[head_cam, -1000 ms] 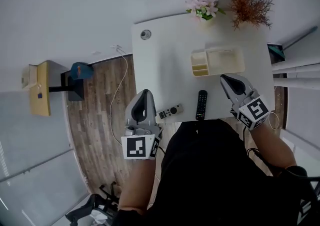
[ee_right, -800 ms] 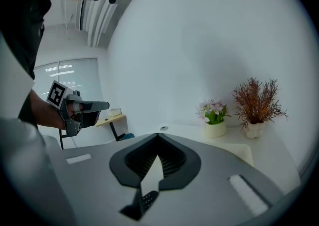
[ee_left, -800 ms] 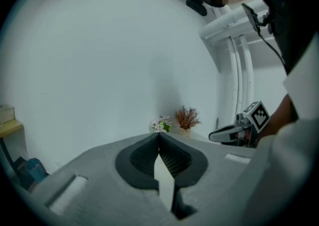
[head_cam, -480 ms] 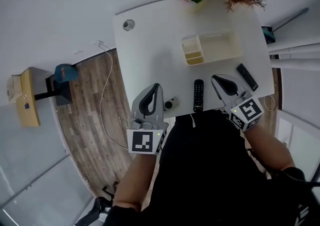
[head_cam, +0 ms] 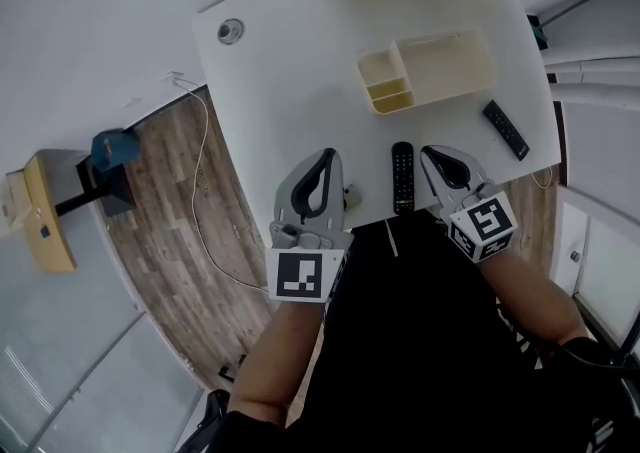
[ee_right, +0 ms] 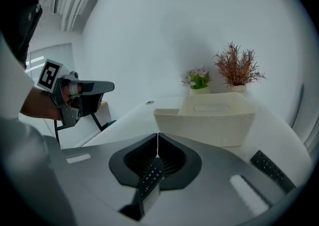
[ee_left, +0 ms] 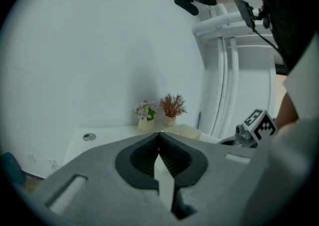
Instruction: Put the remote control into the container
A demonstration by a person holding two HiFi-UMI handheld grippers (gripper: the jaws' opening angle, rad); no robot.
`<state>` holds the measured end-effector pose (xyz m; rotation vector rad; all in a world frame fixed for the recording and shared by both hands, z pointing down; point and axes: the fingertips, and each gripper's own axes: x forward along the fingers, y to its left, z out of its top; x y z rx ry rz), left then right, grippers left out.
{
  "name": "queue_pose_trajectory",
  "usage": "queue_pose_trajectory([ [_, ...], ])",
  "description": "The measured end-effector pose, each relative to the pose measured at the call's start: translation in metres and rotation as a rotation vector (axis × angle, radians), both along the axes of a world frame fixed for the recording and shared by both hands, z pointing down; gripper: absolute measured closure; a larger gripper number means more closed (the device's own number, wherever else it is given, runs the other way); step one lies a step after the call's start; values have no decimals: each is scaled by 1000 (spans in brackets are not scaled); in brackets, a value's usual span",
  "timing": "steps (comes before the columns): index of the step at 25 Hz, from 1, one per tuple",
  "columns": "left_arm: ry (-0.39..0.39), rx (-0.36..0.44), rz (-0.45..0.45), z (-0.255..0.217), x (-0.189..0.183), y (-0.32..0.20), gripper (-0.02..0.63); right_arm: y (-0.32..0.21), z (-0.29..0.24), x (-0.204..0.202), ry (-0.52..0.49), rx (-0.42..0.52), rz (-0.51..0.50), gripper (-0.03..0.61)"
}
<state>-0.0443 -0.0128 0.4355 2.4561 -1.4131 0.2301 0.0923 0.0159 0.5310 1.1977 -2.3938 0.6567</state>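
The person holds both arms out low in front of the body, each gripper pointing forward over the near edge of the white table (head_cam: pixel 290 71). The left gripper (head_cam: pixel 327 154) has its jaws pressed together with nothing in them, and the right gripper (head_cam: pixel 432 152) is closed and empty too. The black remote control (head_cam: pixel 402 177) lies flat on the table between the two grippers, just beside the right one and untouched (from the right gripper's own view it shows in the gap under the closed jaws). Beyond it sits the cream container (head_cam: pixel 440 66), with small compartments at its left end and one large one, all empty. A second black remote (head_cam: pixel 506 129) lies apart toward the right edge. A small grey object (head_cam: pixel 351 198) peeks out beside the left gripper. At the far edge stand a pot of pink flowers (ee_left: pixel 145 115) and a reddish dried plant (ee_left: pixel 172 107).
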Motion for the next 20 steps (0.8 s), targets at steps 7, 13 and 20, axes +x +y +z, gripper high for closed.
queue_pose_trajectory([
  [7,23,-49,36,29,0,-6,614,7,43,-5,44,-91,5,433],
  [13,28,-84,60,48,-2,-5,614,10,73,-4,75,-164,43,309],
  [20,18,-100,71,61,-8,-10,614,13,98,-12,130,-223,52,290],
])
